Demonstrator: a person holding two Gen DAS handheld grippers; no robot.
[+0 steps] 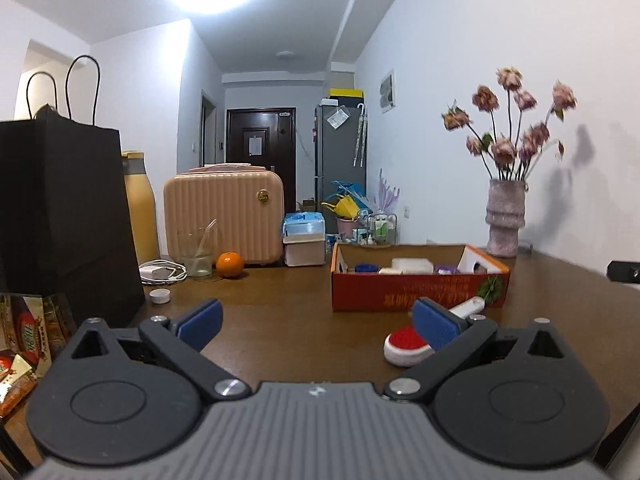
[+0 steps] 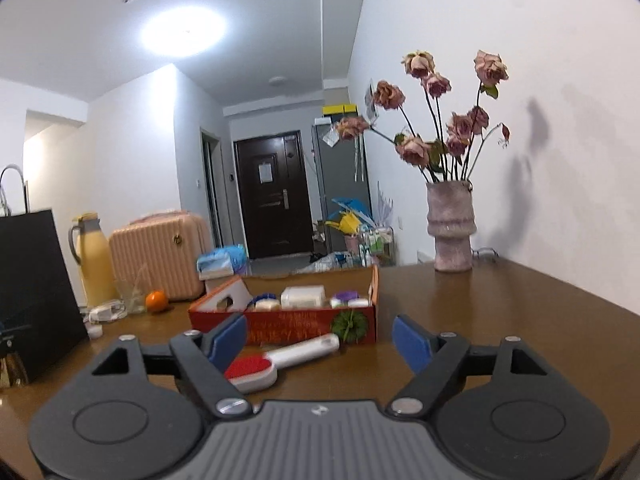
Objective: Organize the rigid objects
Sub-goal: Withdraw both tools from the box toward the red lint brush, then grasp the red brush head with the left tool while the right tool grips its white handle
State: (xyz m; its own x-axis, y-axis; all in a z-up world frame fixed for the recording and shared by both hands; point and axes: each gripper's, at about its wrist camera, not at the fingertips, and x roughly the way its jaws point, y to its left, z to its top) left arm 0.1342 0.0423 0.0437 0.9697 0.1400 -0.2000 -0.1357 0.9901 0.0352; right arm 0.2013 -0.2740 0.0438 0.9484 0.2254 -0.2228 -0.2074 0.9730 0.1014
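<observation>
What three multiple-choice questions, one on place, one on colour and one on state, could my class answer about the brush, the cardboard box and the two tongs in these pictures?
1. Where is the brush?
A. on the table in front of the cardboard box
B. inside the box
C. in the vase

2. What colour are the brush's bristles?
A. blue
B. red
C. green

3. How do the left tongs and right tongs stand?
A. both shut on the brush
B. one shut on the box
C. both open, holding nothing

Answers:
1 A, it lies on the bare table against the box's front.
2 B, the bristle patch is red in a white frame.
3 C, both pairs of blue pads stand wide apart around nothing.
</observation>
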